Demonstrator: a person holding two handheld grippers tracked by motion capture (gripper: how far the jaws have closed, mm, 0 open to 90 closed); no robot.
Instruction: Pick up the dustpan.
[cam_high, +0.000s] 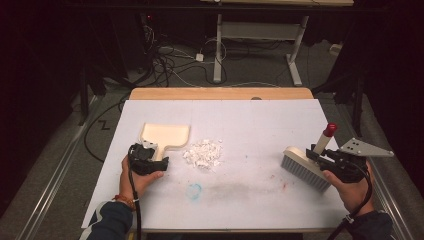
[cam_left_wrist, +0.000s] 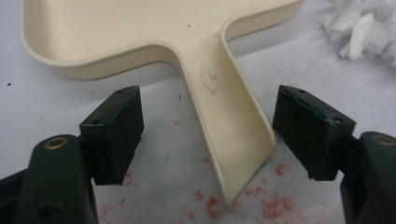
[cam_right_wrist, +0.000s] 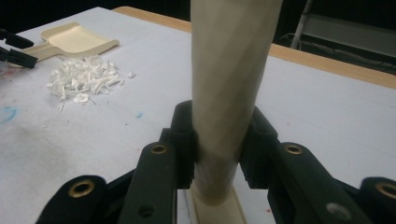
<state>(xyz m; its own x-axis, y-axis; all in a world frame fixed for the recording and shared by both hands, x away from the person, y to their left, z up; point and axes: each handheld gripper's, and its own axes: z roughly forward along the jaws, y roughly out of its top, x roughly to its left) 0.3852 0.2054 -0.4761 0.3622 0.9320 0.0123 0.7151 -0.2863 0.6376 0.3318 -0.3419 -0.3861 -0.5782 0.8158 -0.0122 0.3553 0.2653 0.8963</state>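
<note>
A cream dustpan (cam_high: 165, 134) lies flat on the white-covered table (cam_high: 260, 120), its handle (cam_left_wrist: 229, 135) pointing toward me. My left gripper (cam_left_wrist: 208, 95) is open, one jaw on each side of that handle, neither pad touching it. Right of the pan sits a pile of white paper scraps (cam_high: 203, 152). On the table's right side my right gripper (cam_high: 320, 156) is shut on the cream handle (cam_right_wrist: 229, 70) of a hand brush (cam_high: 305, 167). The brush's grey bristles rest on the table and its red-capped handle end (cam_high: 330, 130) tilts up and away.
A faint blue scribble (cam_high: 194, 190) and reddish specks (cam_left_wrist: 275, 205) mark the white sheet near the front. A bare wooden strip (cam_high: 220, 93) runs along the table's far edge. Beyond it are cables and desk legs on the floor.
</note>
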